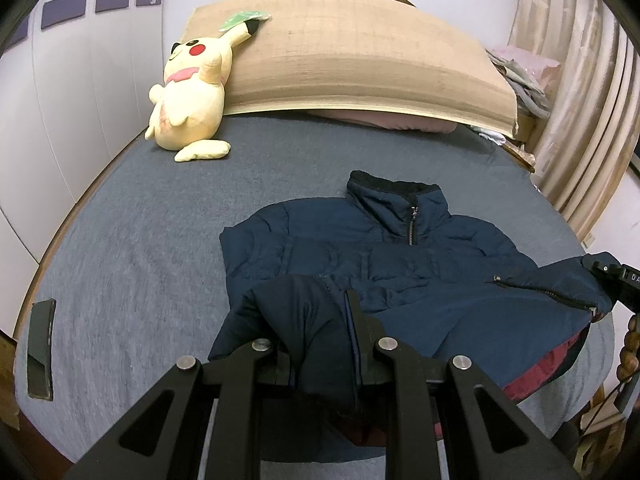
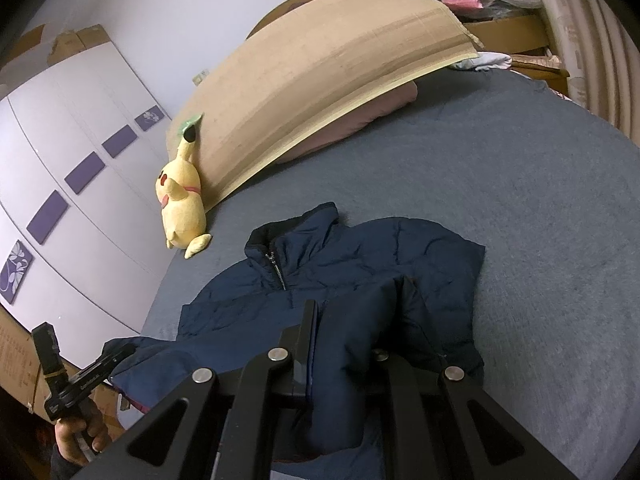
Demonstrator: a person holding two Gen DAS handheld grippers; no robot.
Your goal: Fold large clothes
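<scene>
Jaws of both grippers [image 1: 316, 320] [image 2: 356, 320] pinch jacket [image 1: 400, 256] hem (tightly).

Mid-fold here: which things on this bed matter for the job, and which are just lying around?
In the job:
navy jacket
left gripper, clamped on its hem
right gripper, clamped on its hem

Lying about:
yellow plush toy
tan mat
black phone

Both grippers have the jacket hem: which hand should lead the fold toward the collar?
Neither clearly. Left gripper and right gripper each clamp a hem corner of the jacket, similarly far from the collar; moving together seems best.
</scene>
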